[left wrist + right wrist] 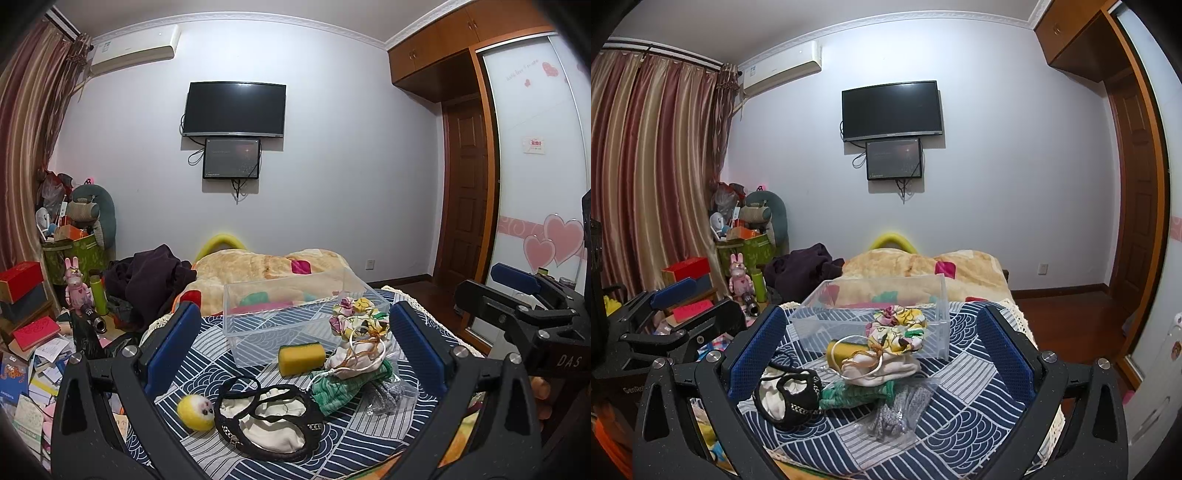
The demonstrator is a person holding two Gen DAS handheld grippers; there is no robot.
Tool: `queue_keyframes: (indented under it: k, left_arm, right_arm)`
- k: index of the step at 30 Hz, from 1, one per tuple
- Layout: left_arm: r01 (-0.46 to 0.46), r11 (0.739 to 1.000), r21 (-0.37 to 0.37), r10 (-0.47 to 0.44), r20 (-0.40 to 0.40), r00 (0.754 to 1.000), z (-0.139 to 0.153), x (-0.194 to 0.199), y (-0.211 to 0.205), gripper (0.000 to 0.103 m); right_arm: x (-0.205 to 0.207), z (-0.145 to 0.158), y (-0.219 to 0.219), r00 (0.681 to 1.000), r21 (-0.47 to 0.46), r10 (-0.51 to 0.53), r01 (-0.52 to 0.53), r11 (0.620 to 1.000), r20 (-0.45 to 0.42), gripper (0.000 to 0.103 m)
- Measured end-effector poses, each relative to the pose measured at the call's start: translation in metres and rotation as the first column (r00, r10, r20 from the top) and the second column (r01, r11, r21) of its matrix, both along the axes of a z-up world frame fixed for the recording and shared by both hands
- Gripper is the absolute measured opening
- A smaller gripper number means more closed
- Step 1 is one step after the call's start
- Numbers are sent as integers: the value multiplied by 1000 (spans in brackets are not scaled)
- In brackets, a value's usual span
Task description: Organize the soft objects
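A clear plastic bin (258,295) (923,291) stands empty on a blue patterned cloth (354,435) (960,406). In front of it lie a yellow sponge (301,357) (846,350), a floral pouch (358,314) (897,325), a cream drawstring bag (360,360) (886,369), a green knit cloth (336,393) (857,395), a grey knit item in clear wrap (388,397) (901,410), a black-and-cream mesh bag (269,424) (790,395) and a yellow fuzzy ball (195,411). My left gripper (295,354) and right gripper (882,354) are open, empty, hovering before the pile.
A tan blanket (258,266) covers the bed behind the bin. Dark clothing (151,280) and stacked boxes, books and toys (37,314) crowd the left. A wardrobe and door (465,206) stand at the right. The right gripper's body (535,325) shows at the left view's right edge.
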State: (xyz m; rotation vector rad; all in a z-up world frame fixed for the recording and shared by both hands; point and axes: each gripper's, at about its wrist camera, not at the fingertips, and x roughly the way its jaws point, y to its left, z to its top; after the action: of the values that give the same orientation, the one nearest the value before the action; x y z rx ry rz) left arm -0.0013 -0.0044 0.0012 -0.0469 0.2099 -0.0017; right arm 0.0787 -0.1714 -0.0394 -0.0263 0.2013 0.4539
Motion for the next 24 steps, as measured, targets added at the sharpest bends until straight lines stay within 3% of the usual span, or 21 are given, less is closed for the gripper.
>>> queue_keyframes:
  k: [24]
  left_arm:
    - [16, 1000, -4, -16, -35, 999, -11, 11, 4, 103]
  right_arm:
    - [12, -8, 0, 999, 0, -2, 2, 1000, -32, 103]
